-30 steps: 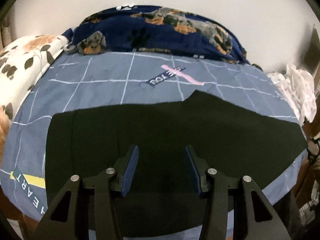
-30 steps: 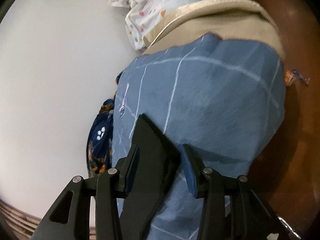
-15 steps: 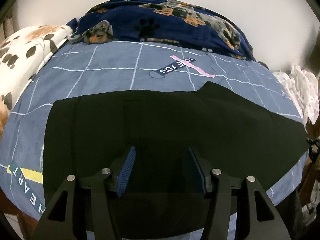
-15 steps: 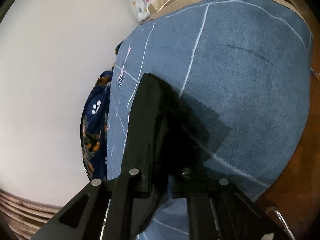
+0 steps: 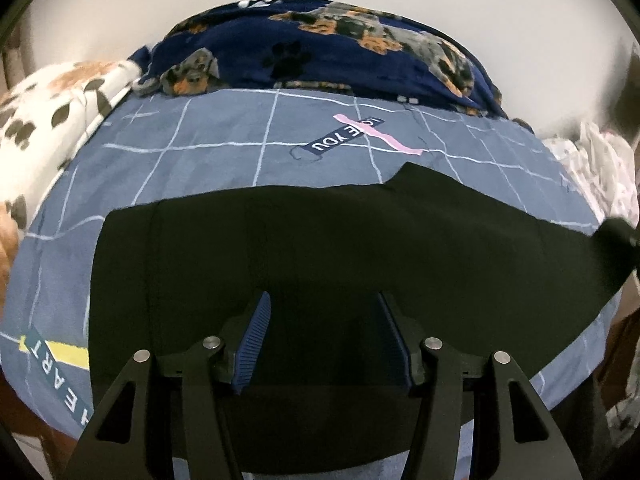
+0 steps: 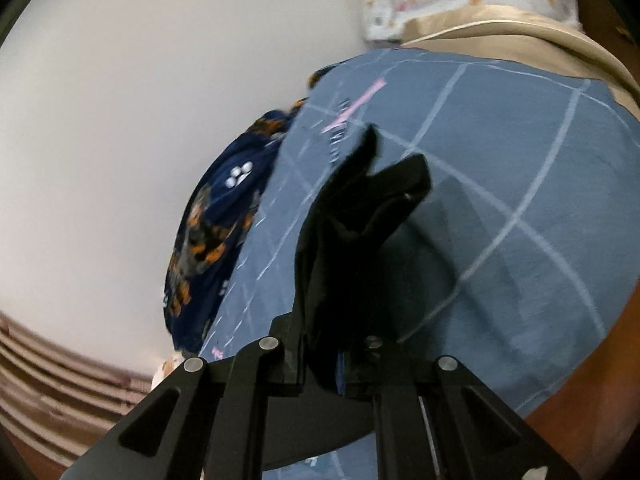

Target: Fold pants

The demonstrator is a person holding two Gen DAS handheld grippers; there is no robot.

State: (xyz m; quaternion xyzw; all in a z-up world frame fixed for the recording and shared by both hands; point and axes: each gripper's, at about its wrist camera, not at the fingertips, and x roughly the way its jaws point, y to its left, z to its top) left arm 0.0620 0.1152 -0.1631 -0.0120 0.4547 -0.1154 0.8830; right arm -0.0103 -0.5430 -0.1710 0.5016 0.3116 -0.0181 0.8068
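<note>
Black pants (image 5: pixel 340 248) lie spread flat across a blue checked bedsheet (image 5: pixel 220 160). My left gripper (image 5: pixel 324 304) hovers over their near edge, its blue pads (image 5: pixel 256 332) apart with no cloth pinched between them. In the right wrist view my right gripper (image 6: pixel 324 364) is shut on one end of the pants (image 6: pixel 360 220). That bunched black cloth stands up from the jaws, lifted off the sheet (image 6: pixel 500 160), and hides the fingertips. The same raised end shows blurred at the right edge of the left wrist view.
A navy dog-print blanket (image 5: pixel 320 52) is heaped against the wall at the back. A white spotted blanket (image 5: pixel 44 120) lies at the left and a white patterned cloth (image 5: pixel 600 168) at the right. A beige mattress edge (image 6: pixel 520 40) and brown wood (image 6: pixel 600 400) border the sheet.
My right gripper closed on the end of the pants, then rose and rolled, pulling the cloth up off the sheet. The left gripper's jaws widened a little and it stayed over the pants.
</note>
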